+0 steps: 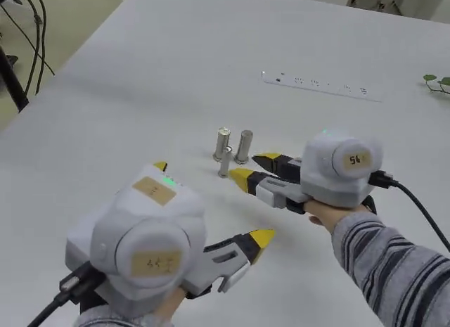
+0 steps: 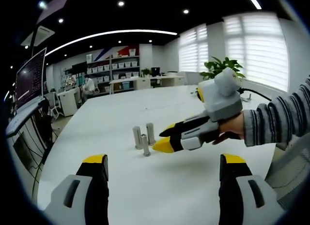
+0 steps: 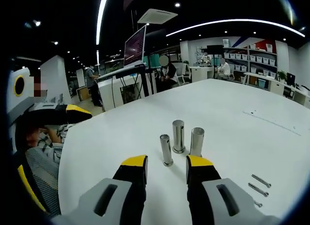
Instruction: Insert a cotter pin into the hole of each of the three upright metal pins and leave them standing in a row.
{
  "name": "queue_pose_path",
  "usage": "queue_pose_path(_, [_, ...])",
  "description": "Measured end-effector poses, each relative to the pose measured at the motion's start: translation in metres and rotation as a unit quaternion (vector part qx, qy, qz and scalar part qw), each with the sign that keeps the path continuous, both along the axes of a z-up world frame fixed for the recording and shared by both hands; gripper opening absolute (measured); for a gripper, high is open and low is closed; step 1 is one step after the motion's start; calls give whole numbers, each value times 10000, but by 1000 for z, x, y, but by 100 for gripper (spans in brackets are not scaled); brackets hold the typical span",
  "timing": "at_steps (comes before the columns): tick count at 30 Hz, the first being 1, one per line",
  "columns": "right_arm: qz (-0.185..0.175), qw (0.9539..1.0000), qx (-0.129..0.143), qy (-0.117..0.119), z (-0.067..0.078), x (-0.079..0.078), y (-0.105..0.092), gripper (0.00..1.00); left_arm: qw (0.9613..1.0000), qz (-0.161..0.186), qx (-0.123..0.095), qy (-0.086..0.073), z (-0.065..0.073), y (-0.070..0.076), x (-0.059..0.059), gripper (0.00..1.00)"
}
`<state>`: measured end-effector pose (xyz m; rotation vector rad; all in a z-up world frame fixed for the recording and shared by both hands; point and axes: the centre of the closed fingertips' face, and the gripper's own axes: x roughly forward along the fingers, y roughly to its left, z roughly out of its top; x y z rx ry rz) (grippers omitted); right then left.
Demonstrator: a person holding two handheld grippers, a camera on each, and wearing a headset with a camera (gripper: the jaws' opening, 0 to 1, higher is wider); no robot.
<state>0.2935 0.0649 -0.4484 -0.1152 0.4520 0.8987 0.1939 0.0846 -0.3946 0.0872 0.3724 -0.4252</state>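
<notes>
Three pins (image 1: 232, 150) upright in a tight cluster on the bench (image 1: 140, 95), seen from the head. Right claw (image 1: 254, 168) just beside them, slightly apart, empty, probably lining up. Left claw (image 1: 211, 201) well back, wide apart, empty. Left gripper view: right claw nearly touching the cluster. Right gripper view: cotter pins (image 3: 260, 181) loose on the bench, off to one side, none picked up yet.

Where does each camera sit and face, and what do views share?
Head view: headset, looking down at left gripper, right gripper, striped sleeve, three metal pins.
Left gripper view: rides the left gripper, facing pins and right gripper.
Right gripper view: rides the right gripper, facing pins; cotter pins lower right.
Shared: all show the pins.
</notes>
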Motion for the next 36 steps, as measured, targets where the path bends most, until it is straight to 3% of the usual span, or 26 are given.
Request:
queue_pose_path(6, [-125,9997,137,130,-11,11,10,23,9999,-15,-129,39,0,-2,-1,93])
queue_pose_path(13, [-100,9997,201,114,-15,18,23,18,9997,-32,-214,124,-3,-3,-2,92])
queue_pose_path(23, [-119,9999,-25,49,-27,22,30,11,9996,-42,-254,140,-2,-3,-2,91])
queue_pose_path(28, [-169,9999,-20,-6,-26,22,32,7,9992,-35,-350,165,-2,-3,-2,91])
queue_pose_path(36, [-178,9993,-288,-167,-25,21,30,5,9992,-63,-348,166,-2,-4,-3,90])
